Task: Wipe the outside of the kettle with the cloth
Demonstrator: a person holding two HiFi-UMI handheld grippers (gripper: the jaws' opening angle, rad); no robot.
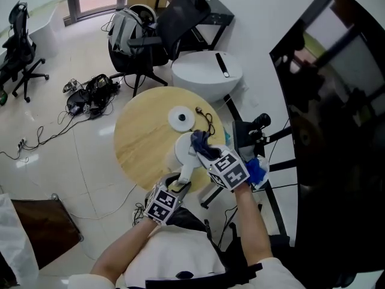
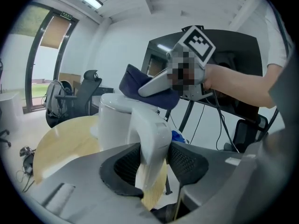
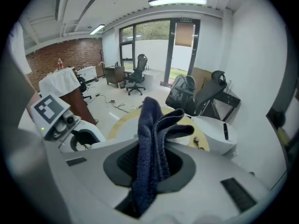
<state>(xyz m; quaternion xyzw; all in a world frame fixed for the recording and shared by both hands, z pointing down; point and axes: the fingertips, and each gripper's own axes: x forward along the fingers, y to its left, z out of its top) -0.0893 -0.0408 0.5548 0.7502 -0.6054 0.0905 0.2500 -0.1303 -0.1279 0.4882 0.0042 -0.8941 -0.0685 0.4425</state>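
Clearly the left gripper (image 1: 179, 184) is clamped on the stiff handle (image 2: 152, 139) of the white kettle (image 1: 185, 151), a sound hold, toward five o'clock on the round table (image 1: 138, 143). The right gripper (image 1: 202, 151) pinches the soft, limp cloth (image 3: 149, 139) on its probably slick top.

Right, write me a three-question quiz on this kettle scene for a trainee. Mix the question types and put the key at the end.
1. True or false: the left gripper is shut on the kettle's handle.
2. Which gripper holds the dark blue cloth? A) left B) right C) neither
3. Fill in: the wooden table under the kettle is ___ in shape.

Key: 1 true; 2 B, the right gripper; 3 round.
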